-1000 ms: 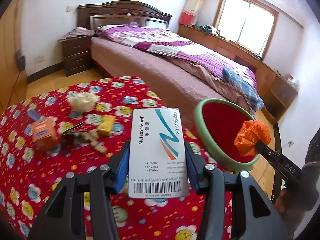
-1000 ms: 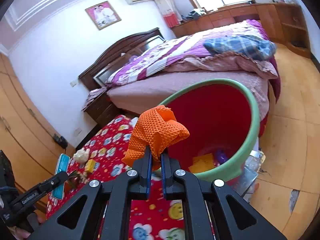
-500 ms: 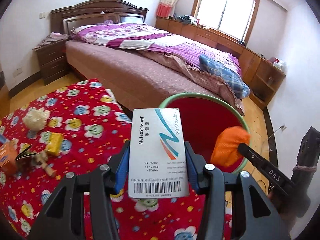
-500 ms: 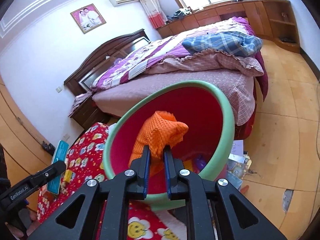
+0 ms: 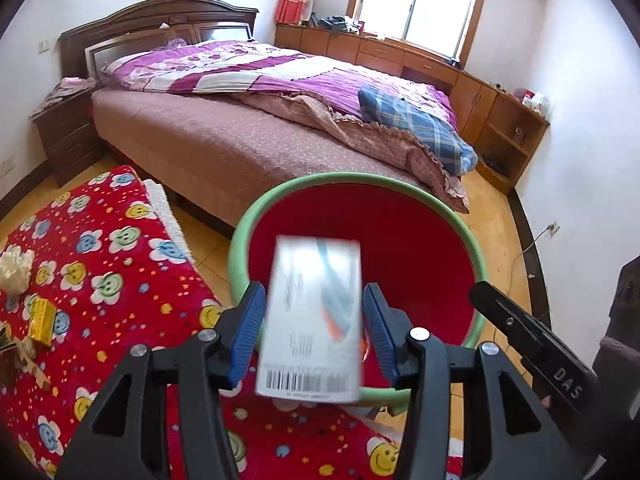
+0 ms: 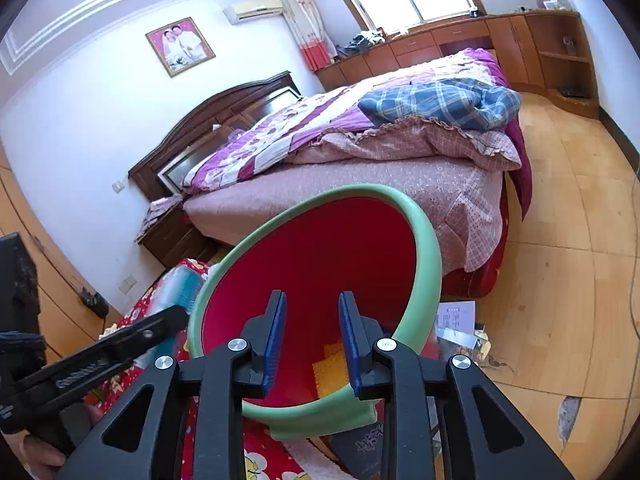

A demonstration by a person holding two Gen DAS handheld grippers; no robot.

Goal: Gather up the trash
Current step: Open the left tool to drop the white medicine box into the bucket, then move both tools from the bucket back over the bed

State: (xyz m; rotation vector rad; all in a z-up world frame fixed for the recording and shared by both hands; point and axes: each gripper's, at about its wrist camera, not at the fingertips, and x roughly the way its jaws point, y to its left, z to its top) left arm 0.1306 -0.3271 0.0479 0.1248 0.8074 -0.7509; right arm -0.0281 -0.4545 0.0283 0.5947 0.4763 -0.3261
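A red bin with a green rim stands at the edge of the red flowered cloth. My left gripper is open over the bin's near rim. The white medicine box is blurred between its blue pads, with gaps on both sides. My right gripper is open and empty over the bin. Yellow trash lies at the bin's bottom. An orange bit shows behind the box.
More trash lies on the cloth at the left: a white crumpled wad, a yellow packet. A bed stands behind the bin. Papers lie on the wood floor beside the bin.
My right gripper has opened and the orange mesh rag has gone from it into the bin. My left gripper has moved over the bin and opened; the medicine box is loose and blurred.
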